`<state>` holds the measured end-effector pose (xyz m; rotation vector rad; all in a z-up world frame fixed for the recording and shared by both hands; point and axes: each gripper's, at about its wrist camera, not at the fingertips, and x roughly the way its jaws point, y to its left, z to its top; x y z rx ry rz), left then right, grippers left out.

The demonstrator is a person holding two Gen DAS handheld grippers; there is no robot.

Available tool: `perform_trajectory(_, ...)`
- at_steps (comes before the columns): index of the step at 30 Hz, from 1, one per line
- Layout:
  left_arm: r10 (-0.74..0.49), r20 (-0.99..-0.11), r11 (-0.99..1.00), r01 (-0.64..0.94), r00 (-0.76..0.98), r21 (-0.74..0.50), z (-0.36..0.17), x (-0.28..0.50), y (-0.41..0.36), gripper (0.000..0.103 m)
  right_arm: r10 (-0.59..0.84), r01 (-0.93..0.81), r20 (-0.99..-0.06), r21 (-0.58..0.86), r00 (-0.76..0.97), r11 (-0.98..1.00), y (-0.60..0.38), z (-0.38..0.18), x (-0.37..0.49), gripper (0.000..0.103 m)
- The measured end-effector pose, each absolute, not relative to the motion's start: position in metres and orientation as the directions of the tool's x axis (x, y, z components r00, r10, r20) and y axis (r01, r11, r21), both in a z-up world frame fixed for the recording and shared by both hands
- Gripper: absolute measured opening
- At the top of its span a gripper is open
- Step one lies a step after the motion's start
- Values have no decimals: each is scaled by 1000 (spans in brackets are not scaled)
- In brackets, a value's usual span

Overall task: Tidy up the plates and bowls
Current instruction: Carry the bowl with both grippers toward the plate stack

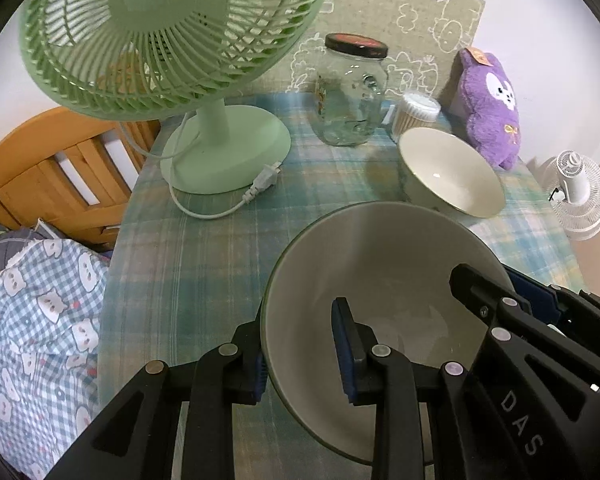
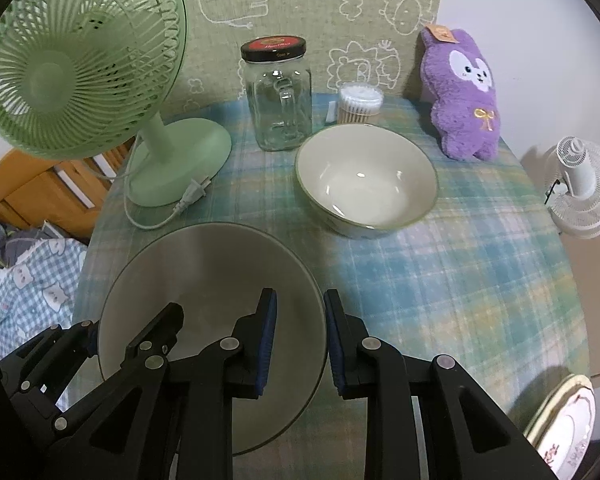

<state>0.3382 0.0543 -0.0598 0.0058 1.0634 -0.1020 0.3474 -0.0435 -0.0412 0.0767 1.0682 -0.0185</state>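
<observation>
Risk: near bowl point(image 2: 204, 304), smooth glazed ceramic, lower left of right view, pinched only at rim; may slip and hit second bowl point(image 2: 366, 178), frame centre.
Left gripper point(image 1: 302, 356) straddles left rim, grip unclear.
Right gripper point(image 2: 300, 340) straddles right rim, likewise unclear.
Soft checked tablecloth point(image 2: 460, 272).

Near bowl point(image 2: 204, 280): smooth, matt-looking ceramic.
Far bowl point(image 2: 366, 180): glossy ceramic.
Jar point(image 2: 278, 100): clear glass.
Surface point(image 2: 460, 280): woven plaid cloth.
</observation>
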Motion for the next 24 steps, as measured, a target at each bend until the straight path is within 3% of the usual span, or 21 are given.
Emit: perform_trajectory(24, -37, -827, 999, 18, 561, -32, 10, 243, -14, 27, 62, -3, -833, 72, 549, 997, -110, 32, 253, 27)
